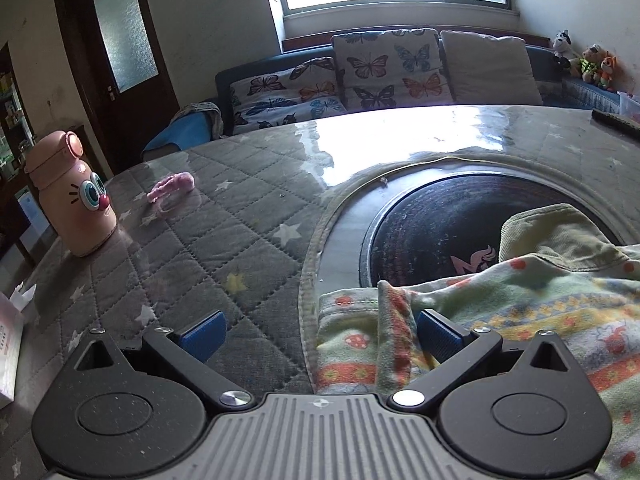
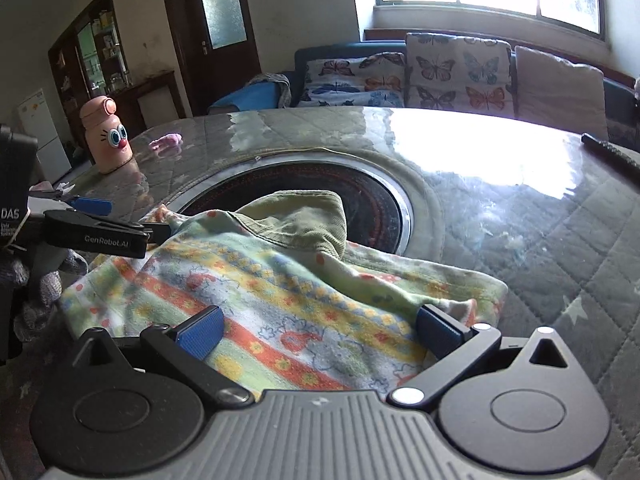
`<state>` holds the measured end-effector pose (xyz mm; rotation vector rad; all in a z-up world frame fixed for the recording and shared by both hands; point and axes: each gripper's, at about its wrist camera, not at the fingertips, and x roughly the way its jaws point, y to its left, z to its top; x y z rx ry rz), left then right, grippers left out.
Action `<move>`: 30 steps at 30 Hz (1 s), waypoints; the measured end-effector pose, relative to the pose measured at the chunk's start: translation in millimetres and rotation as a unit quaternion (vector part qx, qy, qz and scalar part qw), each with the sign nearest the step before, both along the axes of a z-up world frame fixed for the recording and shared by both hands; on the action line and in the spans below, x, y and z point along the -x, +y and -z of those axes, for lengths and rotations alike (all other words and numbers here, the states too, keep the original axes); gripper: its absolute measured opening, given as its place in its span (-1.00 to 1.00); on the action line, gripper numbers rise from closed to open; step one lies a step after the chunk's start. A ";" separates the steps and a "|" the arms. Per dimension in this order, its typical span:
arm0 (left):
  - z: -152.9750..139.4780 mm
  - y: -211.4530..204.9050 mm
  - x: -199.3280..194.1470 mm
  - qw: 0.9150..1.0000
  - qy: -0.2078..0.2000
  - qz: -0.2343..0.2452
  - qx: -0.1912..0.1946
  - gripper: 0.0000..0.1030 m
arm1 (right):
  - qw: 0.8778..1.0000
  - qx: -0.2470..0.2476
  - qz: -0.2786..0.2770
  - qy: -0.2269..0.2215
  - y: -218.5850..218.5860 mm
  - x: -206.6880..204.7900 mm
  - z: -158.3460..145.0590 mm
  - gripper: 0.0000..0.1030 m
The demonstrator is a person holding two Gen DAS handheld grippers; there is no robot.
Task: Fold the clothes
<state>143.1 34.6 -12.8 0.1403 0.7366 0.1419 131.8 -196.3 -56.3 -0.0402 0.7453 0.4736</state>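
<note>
Left wrist: gripper (image 1: 320, 334) spread wide — garment (image 1: 500, 304) edge between fingers, ungripped.

Round table (image 1: 248, 216) under grey quilted star-print cover and glossy clear sheet, black disc (image 1: 440, 220) set in the middle. On top: patterned garment (image 2: 280, 292) partly over the disc, pink cartoon-faced bottle (image 1: 72, 196), small pink item (image 1: 172, 188) nearby.

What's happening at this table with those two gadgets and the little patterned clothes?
A person is holding a claw in each hand to fold clothes. The colourful patterned garment lies crumpled by the table's round dark centre plate. The left claw and right claw are both open at its edges. No fold is made yet.
</note>
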 end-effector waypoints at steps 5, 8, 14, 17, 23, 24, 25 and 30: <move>-5.1 3.9 6.4 1.000 -0.004 -0.003 0.001 1.00 | 1.000 0.015 -0.006 -0.016 9.1 9.8 -7.7 1.00; -9.7 8.3 12.6 1.000 -0.008 -0.002 0.009 1.00 | 0.999 0.024 -0.032 -0.037 22.7 21.8 -15.4 1.00; -17.3 21.7 22.6 1.000 -0.013 -0.007 0.024 1.00 | 0.993 0.042 -0.096 -0.059 57.9 41.4 -23.4 1.00; -19.1 32.2 27.5 0.999 -0.014 -0.015 0.035 1.00 | 0.988 0.049 -0.130 -0.064 79.2 49.8 -25.3 1.00; -22.3 50.0 38.2 0.997 -0.014 -0.021 0.071 1.00 | 0.975 0.072 -0.196 -0.075 121.2 67.0 -23.7 0.82; -22.8 52.0 40.1 0.997 -0.013 -0.019 0.078 1.00 | 0.972 0.077 -0.209 -0.079 129.6 70.6 -22.8 0.79; -23.5 53.6 42.1 0.996 -0.012 -0.016 0.086 1.00 | 0.970 0.080 -0.217 -0.081 134.7 72.5 -22.3 0.70; -26.4 58.5 51.6 0.992 -0.007 0.000 0.126 0.99 | 0.956 0.109 -0.257 -0.089 162.1 80.4 -15.7 0.32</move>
